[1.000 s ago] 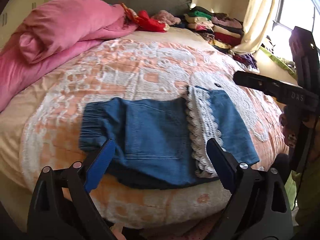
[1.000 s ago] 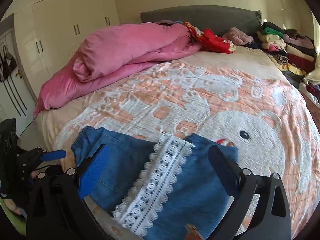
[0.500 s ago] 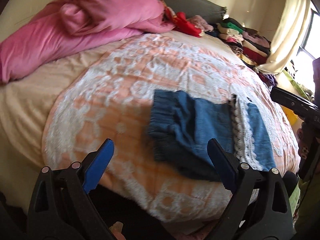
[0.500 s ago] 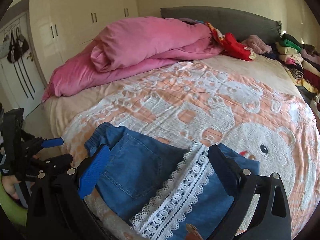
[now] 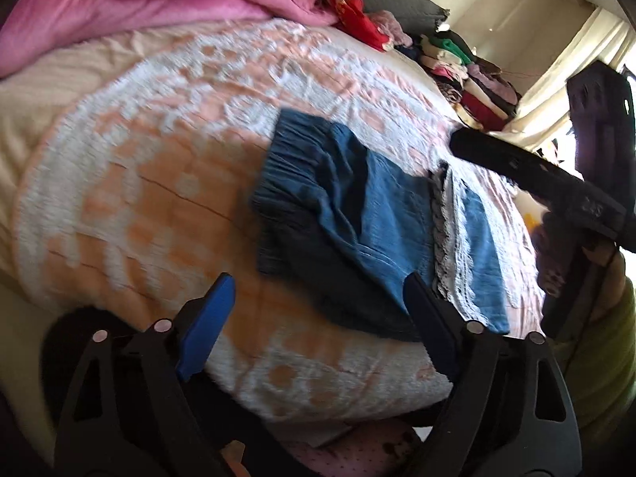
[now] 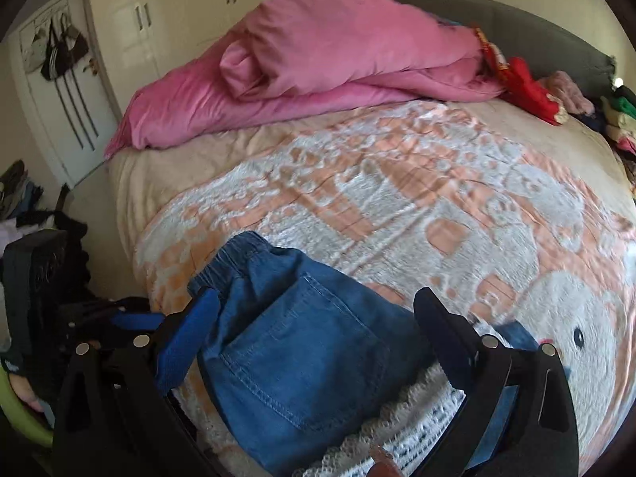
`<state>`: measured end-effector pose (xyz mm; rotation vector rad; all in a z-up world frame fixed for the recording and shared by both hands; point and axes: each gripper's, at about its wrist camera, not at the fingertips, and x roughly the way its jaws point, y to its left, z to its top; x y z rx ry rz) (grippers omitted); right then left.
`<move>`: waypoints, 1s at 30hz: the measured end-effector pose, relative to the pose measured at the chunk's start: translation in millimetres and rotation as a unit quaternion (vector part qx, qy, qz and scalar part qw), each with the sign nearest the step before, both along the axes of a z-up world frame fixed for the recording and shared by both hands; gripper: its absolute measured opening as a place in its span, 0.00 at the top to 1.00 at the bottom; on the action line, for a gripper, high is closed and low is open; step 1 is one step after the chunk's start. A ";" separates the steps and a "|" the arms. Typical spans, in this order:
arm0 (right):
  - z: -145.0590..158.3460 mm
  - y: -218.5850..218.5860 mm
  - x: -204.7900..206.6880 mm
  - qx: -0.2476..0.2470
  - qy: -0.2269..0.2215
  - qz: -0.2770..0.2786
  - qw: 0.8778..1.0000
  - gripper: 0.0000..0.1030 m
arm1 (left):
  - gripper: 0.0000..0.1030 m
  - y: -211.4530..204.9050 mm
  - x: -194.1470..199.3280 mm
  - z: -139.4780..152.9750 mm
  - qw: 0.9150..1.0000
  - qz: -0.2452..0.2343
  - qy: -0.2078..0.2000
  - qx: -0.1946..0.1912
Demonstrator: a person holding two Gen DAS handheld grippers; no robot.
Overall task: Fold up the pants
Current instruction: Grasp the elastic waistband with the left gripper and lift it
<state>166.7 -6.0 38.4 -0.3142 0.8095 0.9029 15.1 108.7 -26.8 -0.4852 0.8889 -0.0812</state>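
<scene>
The folded blue denim pants (image 5: 381, 214) lie on the peach and white blanket (image 5: 159, 159) near the bed's front edge, elastic waistband to the left and white lace trim (image 5: 453, 246) to the right. My left gripper (image 5: 316, 310) hovers low at the bed's edge just left of the pants. Its jaws are closing with nothing between them. My right gripper (image 6: 314, 334) hangs open above the pants (image 6: 302, 342), over the back pocket, and its pads are not pressing on the cloth. The right gripper's black body (image 5: 556, 190) shows at the right of the left wrist view.
A rolled pink duvet (image 6: 318, 51) fills the far left of the bed, with a red garment (image 6: 524, 83) beside it. Stacked folded clothes (image 5: 469, 75) line the far right edge by a curtain (image 5: 564, 67). A wardrobe (image 6: 179, 20) and a door stand to the left.
Both grippers have swung left and dipped. The pants now sit further right in the left wrist view, and the right gripper has moved from the lace trim to over the pocket.
</scene>
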 end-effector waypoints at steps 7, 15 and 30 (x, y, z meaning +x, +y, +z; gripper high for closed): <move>-16.4 42.9 5.7 -0.033 0.023 0.056 0.998 0.04 | 0.37 -9.3 15.9 -18.5 0.999 -0.009 0.017 -0.031; -48.9 85.5 17.7 -0.067 0.057 0.080 0.993 0.04 | 0.39 -11.2 23.0 -31.3 0.998 -0.007 0.022 -0.051; -58.8 68.4 29.0 0.025 0.140 0.118 0.983 0.61 | 0.23 -12.6 34.0 -27.6 0.997 -0.007 0.012 -0.080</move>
